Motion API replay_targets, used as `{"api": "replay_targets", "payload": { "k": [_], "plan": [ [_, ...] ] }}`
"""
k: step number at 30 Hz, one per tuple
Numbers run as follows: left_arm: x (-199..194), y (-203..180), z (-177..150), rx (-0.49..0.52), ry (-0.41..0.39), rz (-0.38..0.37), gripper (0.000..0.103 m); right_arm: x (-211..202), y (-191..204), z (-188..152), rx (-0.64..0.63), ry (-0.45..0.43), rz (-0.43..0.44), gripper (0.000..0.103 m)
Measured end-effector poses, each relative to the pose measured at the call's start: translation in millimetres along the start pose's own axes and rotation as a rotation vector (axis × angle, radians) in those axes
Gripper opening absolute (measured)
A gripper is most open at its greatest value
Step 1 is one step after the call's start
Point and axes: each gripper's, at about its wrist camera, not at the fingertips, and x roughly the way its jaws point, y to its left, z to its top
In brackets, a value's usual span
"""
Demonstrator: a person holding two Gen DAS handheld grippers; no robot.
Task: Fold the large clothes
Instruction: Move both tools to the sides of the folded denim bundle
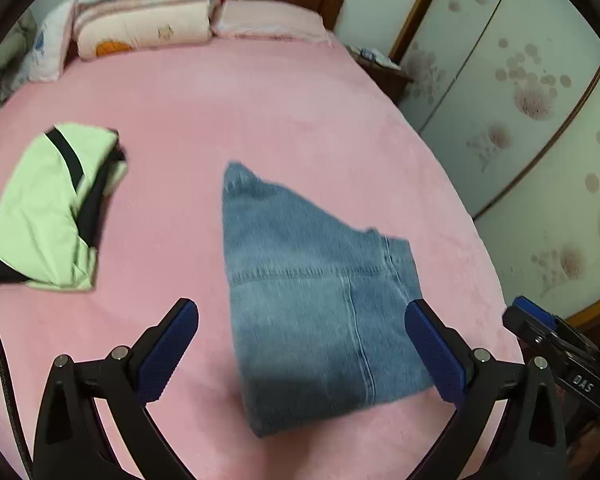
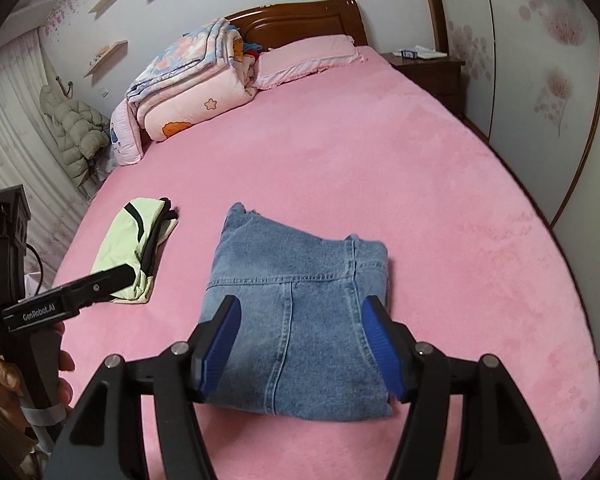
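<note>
Folded blue jeans (image 1: 316, 300) lie flat on the pink bed (image 1: 260, 112), near its front edge; they also show in the right wrist view (image 2: 296, 312). My left gripper (image 1: 302, 344) is open and empty, held above the jeans' near end. My right gripper (image 2: 302, 344) is open and empty, also above the jeans' near end, its fingers either side of the fabric. The left gripper (image 2: 76, 296) shows at the left of the right wrist view, and the right gripper (image 1: 556, 340) at the right edge of the left wrist view.
A folded green and black garment (image 1: 52, 208) lies left of the jeans, also in the right wrist view (image 2: 136, 244). Stacked quilts (image 2: 192, 84) and a pink pillow (image 2: 308, 56) sit by the wooden headboard. A nightstand (image 2: 432, 68) and wardrobe doors (image 1: 520, 100) stand right of the bed.
</note>
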Motion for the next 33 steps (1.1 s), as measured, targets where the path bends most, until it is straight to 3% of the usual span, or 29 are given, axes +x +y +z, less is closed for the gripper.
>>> {"api": "replay_targets", "payload": {
  "k": [8, 16, 23, 27, 31, 33],
  "plan": [
    [45, 17, -23, -0.070, 0.120, -0.008, 0.102, 27, -9, -22, -0.059, 0.019, -0.025, 0.094],
    [102, 31, -42, -0.088, 0.208, -0.008, 0.096, 78, -46, -37, -0.025, 0.105, -0.045, 0.094],
    [144, 50, -47, -0.144, 0.264, -0.112, 0.096, 132, -80, -40, 0.026, 0.251, 0.061, 0.094],
    [159, 52, -45, -0.126, 0.271, -0.157, 0.096, 167, -96, -42, 0.079, 0.359, 0.190, 0.094],
    [175, 60, -43, -0.128, 0.298, -0.202, 0.096, 192, -108, -41, 0.111, 0.406, 0.264, 0.094],
    [183, 63, -43, -0.126, 0.314, -0.226, 0.096, 205, -116, -39, 0.148, 0.418, 0.352, 0.093]
  ]
}}
